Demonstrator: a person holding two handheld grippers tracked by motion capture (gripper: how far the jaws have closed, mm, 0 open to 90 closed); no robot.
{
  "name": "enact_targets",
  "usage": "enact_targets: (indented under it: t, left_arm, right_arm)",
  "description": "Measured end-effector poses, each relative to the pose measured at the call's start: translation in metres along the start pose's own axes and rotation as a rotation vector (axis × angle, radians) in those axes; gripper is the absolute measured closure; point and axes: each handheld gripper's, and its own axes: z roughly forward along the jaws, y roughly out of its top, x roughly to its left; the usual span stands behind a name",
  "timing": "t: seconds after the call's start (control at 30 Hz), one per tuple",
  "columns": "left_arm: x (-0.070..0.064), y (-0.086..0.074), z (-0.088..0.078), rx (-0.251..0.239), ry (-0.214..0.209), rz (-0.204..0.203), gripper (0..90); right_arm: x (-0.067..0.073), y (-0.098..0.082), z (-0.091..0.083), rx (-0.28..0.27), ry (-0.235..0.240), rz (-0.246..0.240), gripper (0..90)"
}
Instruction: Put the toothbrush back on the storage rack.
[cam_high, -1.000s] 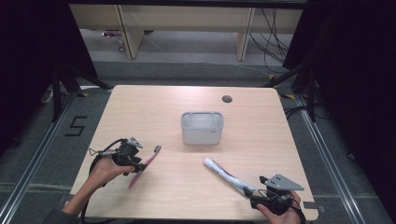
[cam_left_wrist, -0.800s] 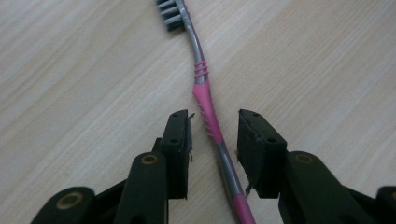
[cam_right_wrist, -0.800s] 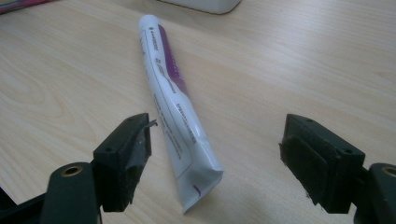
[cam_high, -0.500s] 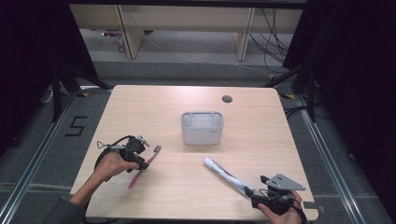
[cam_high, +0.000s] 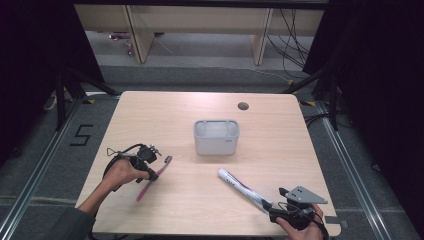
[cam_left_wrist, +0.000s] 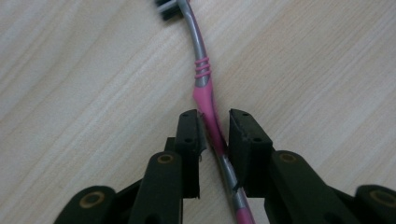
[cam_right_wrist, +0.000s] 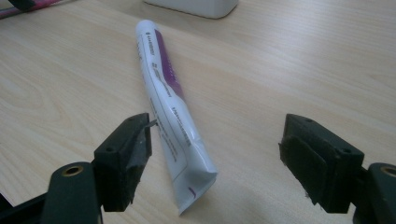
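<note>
Your left hand-held gripper (cam_left_wrist: 212, 135) has just been closing, jaws narrow around pink toothbrush (cam_left_wrist: 205, 100) lying on surface (cam_high: 280, 150), not yet pinching. Your right hand-held gripper (cam_right_wrist: 217, 158) spread wide, toothpaste tube (cam_right_wrist: 166, 107) end between jaws, untouched.

You get an evenly lit pale wooden table (cam_high: 165, 210) from overhead, while its surroundings sink into darkness. The pink-and-grey plastic toothbrush (cam_left_wrist: 203, 91) blurs near the frame top; the white-and-purple toothpaste tube (cam_right_wrist: 168, 112) stays fairly sharp, casting soft shadow.
</note>
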Motion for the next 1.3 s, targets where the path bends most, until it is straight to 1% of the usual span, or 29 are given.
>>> enact_targets:
  t: [0.07, 0.1, 0.13, 0.2, 0.23, 0.4, 0.43, 0.47, 0.5, 0.53, 0.7, 0.73, 0.77, 0.8, 0.83, 0.87, 0.9, 1.0, 1.03, 1.07, 1.1, 1.13, 1.17, 1.23, 1.3]
  left_arm:
    - [0.001, 0.001, 0.001, 0.01, 0.0, 0.004, 77.0]
    - [0.001, 0.001, 0.001, 0.016, 0.004, 0.012, 78.1]
    - [0.001, 0.002, 0.001, 0.017, 0.004, 0.015, 79.2]
    - [0.001, 0.004, 0.001, 0.031, 0.001, 0.024, 80.7]
    - [0.001, 0.004, 0.001, 0.023, 0.004, 0.028, 81.0]
    - [0.001, 0.008, 0.003, 0.066, 0.003, 0.051, 81.5]
    - [0.0, 0.009, 0.003, 0.073, 0.002, 0.049, 81.6]
    - [0.0, 0.01, 0.003, 0.086, 0.005, 0.058, 81.6]
    - [-0.001, 0.011, 0.004, 0.091, 0.007, 0.062, 81.7]
    - [-0.001, 0.012, 0.003, 0.105, 0.008, 0.062, 81.8]
    - [-0.002, 0.019, 0.005, 0.153, 0.01, 0.075, 82.0]
    - [-0.003, 0.02, 0.005, 0.167, 0.007, 0.056, 82.1]
    - [-0.003, 0.02, 0.006, 0.169, 0.005, 0.055, 82.1]
    - [-0.003, 0.022, 0.006, 0.178, 0.01, 0.069, 82.2]
    - [-0.003, 0.022, 0.006, 0.176, 0.012, 0.064, 82.2]
    - [-0.004, 0.022, 0.006, 0.18, 0.014, 0.068, 82.3]
    - [-0.003, 0.023, 0.006, 0.181, 0.02, 0.092, 82.4]
    - [-0.004, 0.023, 0.006, 0.189, 0.02, 0.102, 82.5]
    - [-0.004, 0.023, 0.006, 0.191, 0.025, 0.128, 82.5]
    - [-0.005, 0.022, 0.006, 0.184, 0.034, 0.138, 82.6]
    - [-0.006, 0.022, 0.006, 0.189, 0.033, 0.141, 82.6]
    - [-0.006, 0.022, 0.006, 0.191, 0.029, 0.146, 82.7]
    - [-0.006, 0.022, 0.006, 0.191, 0.028, 0.147, 82.7]
    - [-0.007, 0.023, 0.005, 0.194, 0.042, 0.162, 82.8]
    - [-0.009, 0.022, 0.005, 0.191, 0.033, 0.17, 82.8]
  right_arm:
    - [0.0, 0.0, 0.0, 0.002, 0.001, -0.003, 25.3]
    - [0.001, 0.0, 0.0, 0.004, 0.003, 0.005, 25.2]
    - [0.002, 0.0, 0.0, 0.011, 0.008, 0.027, 25.3]
    - [0.0, 0.0, 0.0, -0.001, 0.002, -0.001, 25.3]
    - [0.0, 0.0, 0.0, -0.003, 0.0, -0.002, 25.2]
    - [0.0, 0.0, 0.0, -0.008, -0.004, 0.001, 25.3]
    - [0.0, 0.0, 0.0, -0.007, -0.004, 0.0, 25.3]
    - [0.0, 0.0, 0.0, -0.006, -0.005, -0.002, 25.3]
    - [0.002, 0.0, 0.0, 0.001, 0.006, 0.03, 25.3]
    - [0.0, 0.0, 0.0, -0.002, 0.0, -0.003, 25.2]
    - [0.0, 0.0, 0.0, -0.005, -0.003, 0.001, 25.3]
    - [0.0, 0.0, 0.0, -0.005, -0.001, -0.001, 25.3]
    - [0.0, 0.0, 0.0, -0.005, -0.001, -0.002, 25.2]
    - [0.0, 0.0, 0.0, -0.005, 0.001, 0.001, 25.2]
    - [0.0, 0.0, 0.0, -0.003, 0.002, -0.006, 25.2]
    - [0.0, 0.0, 0.0, -0.002, 0.004, -0.005, 25.3]
    - [0.0, 0.0, 0.001, 0.0, 0.004, -0.006, 25.2]
    - [0.0, 0.0, 0.001, 0.0, 0.004, -0.006, 25.3]
    - [0.0, 0.0, 0.001, -0.001, 0.001, -0.009, 25.3]
    - [0.0, 0.0, 0.001, 0.001, 0.004, -0.004, 25.3]
    - [0.0, 0.0, 0.001, -0.006, 0.002, -0.003, 25.3]
    - [0.0, 0.0, 0.0, -0.001, 0.002, 0.002, 25.3]
    - [0.0, 0.0, 0.0, -0.012, -0.004, -0.003, 25.3]
    - [0.0, 0.0, 0.0, -0.012, -0.004, -0.003, 25.3]
    - [-0.001, 0.0, 0.0, -0.012, -0.005, -0.004, 25.3]
